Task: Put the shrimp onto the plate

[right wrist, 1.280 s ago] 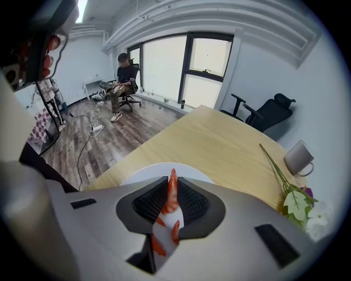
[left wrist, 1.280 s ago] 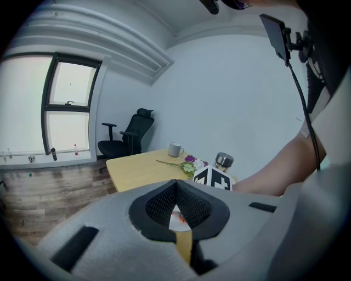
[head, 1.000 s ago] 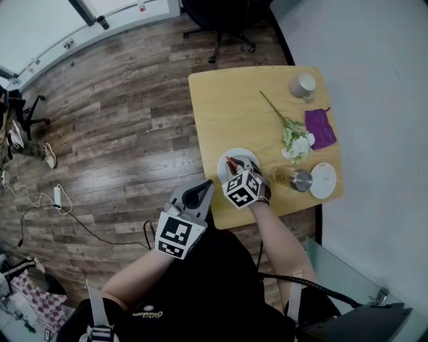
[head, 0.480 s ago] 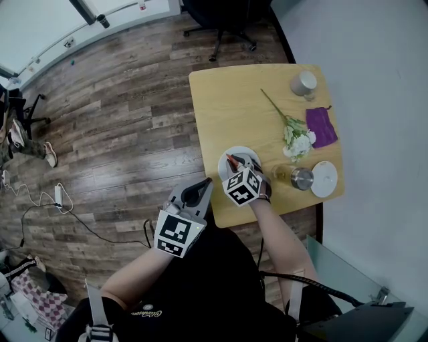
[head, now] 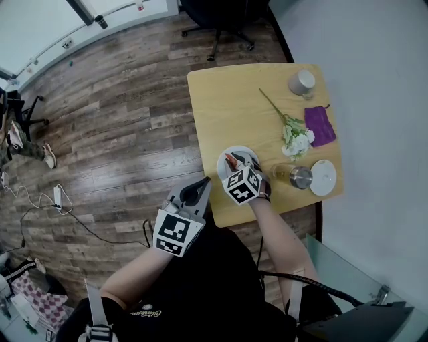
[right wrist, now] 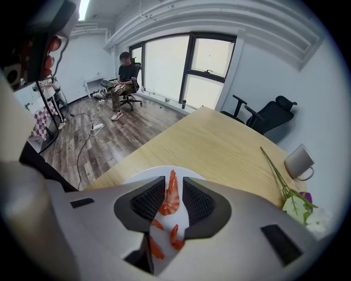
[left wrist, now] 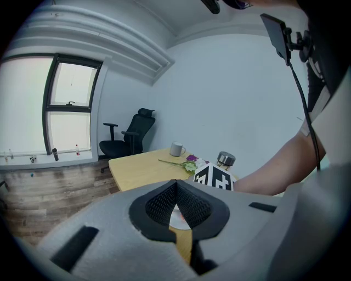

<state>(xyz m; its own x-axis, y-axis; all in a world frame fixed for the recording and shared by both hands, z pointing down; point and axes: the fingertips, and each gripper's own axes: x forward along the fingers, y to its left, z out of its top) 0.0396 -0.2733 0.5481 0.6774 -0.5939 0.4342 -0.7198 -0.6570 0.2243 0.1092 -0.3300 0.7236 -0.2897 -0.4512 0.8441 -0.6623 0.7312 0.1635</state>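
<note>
A white plate [head: 238, 151] sits near the front edge of the wooden table [head: 227, 107]. My right gripper [head: 234, 160] hovers just over it, shut on an orange shrimp [right wrist: 171, 196] that stands lengthwise between the pads. Two more shrimp [right wrist: 175, 237] lie on the plate [right wrist: 137, 176] beneath the jaws. My left gripper [head: 198, 193] hangs off the table's front left edge, shut with nothing in it. In the left gripper view its pads [left wrist: 159, 206] meet at the tips, and a bit of the plate [left wrist: 178, 219] shows behind them.
On the right of the table lie a flower stem [head: 293, 137], a purple cloth [head: 319, 127], a grey mug [head: 301, 83], a steel lidded cup [head: 300, 178] and a white saucer [head: 323, 178]. A black office chair [head: 221, 20] stands beyond the table.
</note>
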